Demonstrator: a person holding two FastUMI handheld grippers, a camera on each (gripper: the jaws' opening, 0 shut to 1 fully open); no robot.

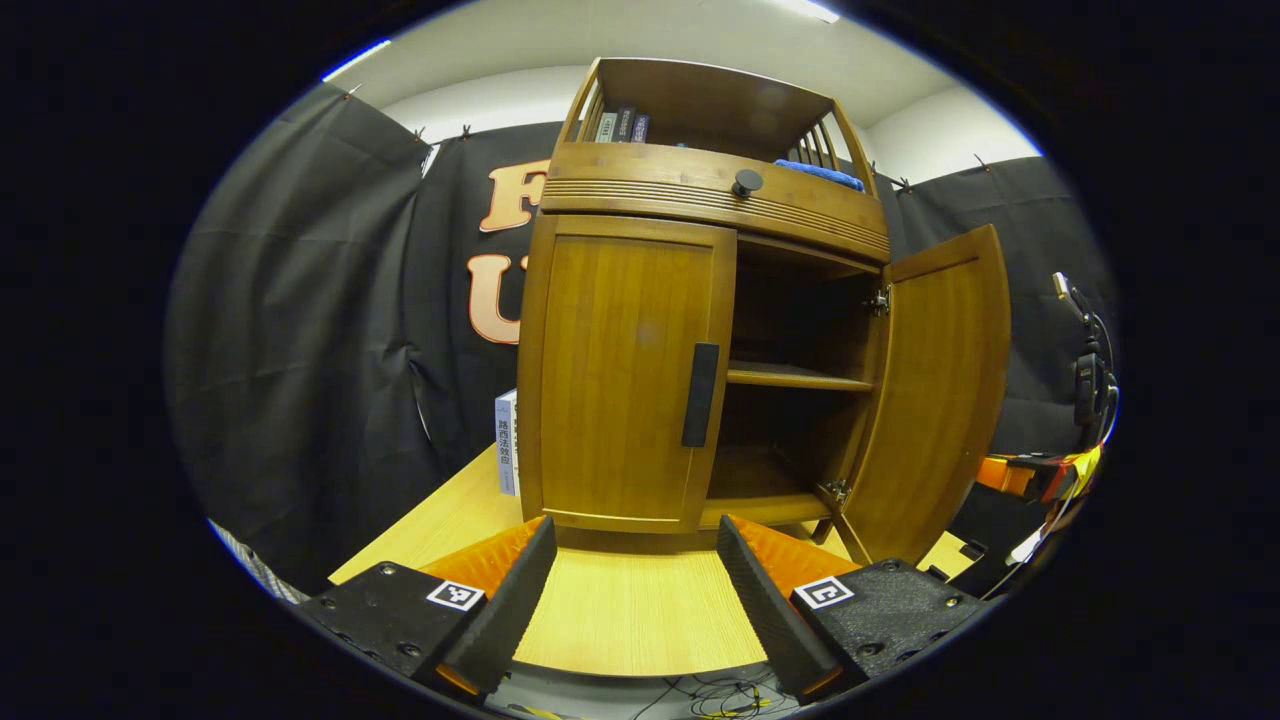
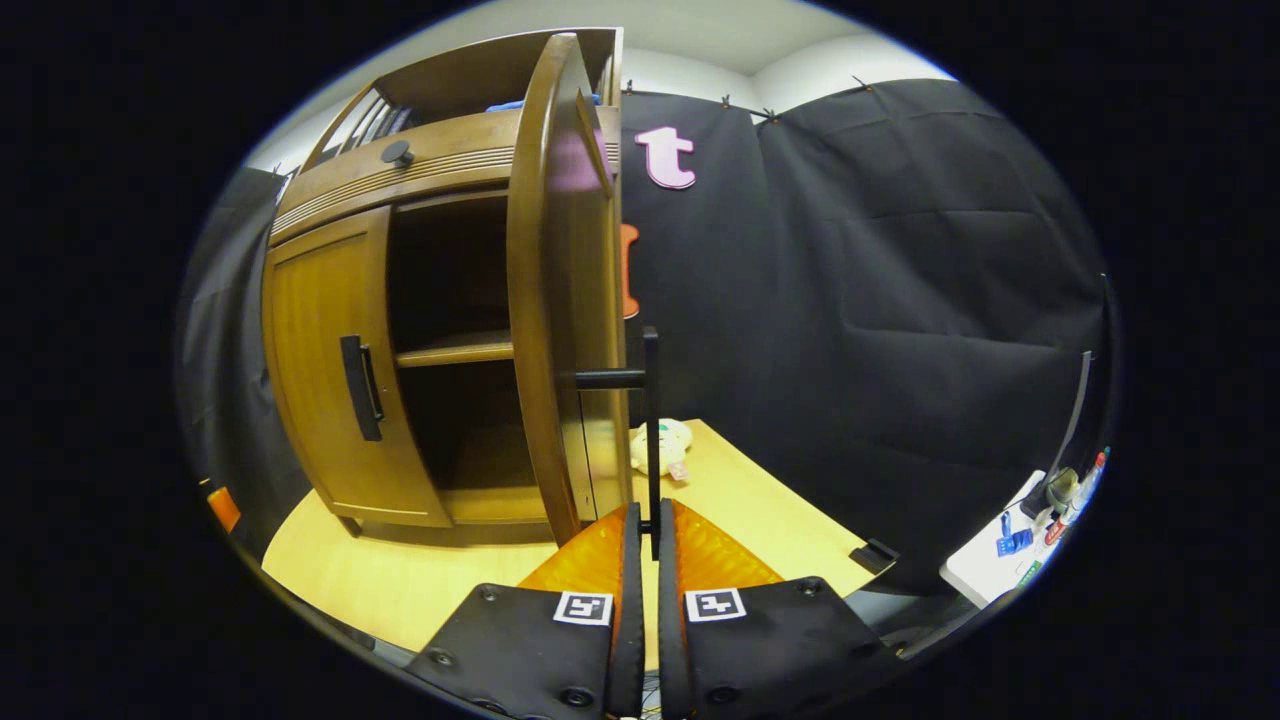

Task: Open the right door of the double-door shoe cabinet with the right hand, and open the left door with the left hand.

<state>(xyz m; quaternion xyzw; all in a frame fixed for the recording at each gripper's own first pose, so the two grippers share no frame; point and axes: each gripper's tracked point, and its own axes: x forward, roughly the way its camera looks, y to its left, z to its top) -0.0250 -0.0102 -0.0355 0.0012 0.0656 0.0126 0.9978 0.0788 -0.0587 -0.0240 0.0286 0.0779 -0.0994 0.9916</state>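
The brown wooden double-door shoe cabinet [image 1: 700,330] is hiding most of what is sitting around it. A white box with printed writing [image 1: 507,442] is peeking out from behind the cabinet's left side, the rest of it covered. On the cabinet's top shelf, a row of small books [image 1: 622,125] and a blue cloth [image 1: 820,173] are showing only in part, too small to tell further. In the right gripper view, the cabinet's open right door [image 2: 560,300] is being seen edge-on, and a small pale stuffed toy [image 2: 662,447] on the counter [image 2: 760,510] beside the cabinet is being crossed by the door's thin black handle [image 2: 650,430].
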